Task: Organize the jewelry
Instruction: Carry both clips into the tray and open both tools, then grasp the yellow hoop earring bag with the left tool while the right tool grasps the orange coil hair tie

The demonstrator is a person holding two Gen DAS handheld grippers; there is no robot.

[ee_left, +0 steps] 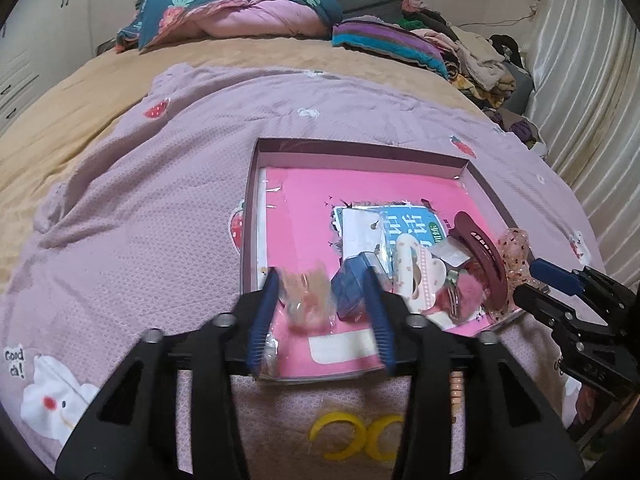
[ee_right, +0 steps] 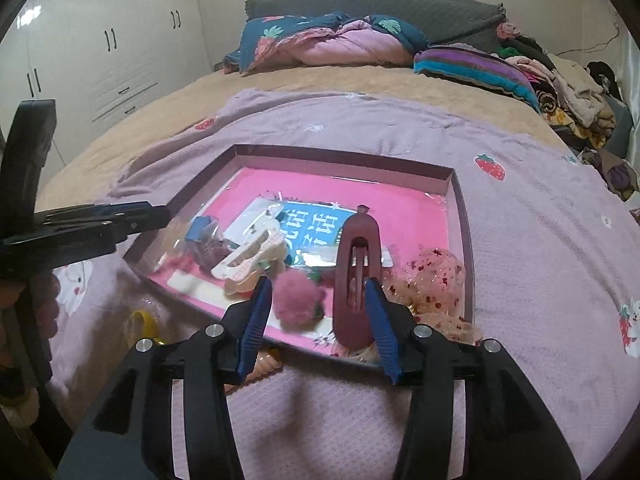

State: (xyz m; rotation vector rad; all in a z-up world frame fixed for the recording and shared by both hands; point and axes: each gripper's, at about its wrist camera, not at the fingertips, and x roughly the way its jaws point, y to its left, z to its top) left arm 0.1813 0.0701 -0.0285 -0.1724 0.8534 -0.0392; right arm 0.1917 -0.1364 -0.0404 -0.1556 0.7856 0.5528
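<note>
Mid-sorting hair clips into pink box [ee_left: 256, 216] on bed: both grippers' jaws released, empty; next, grasping yellow ring [ee_left: 340, 436] at six o'clock.

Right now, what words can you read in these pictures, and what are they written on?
"Good" over a partly cut word like "ch!": on the purple blanket, beside the white bunny print.
Large white characters on the blue card in the box: upside down and blurred, not readable.
Raised marking on the right gripper body: too blurred to read.
Nothing else legible.
</note>
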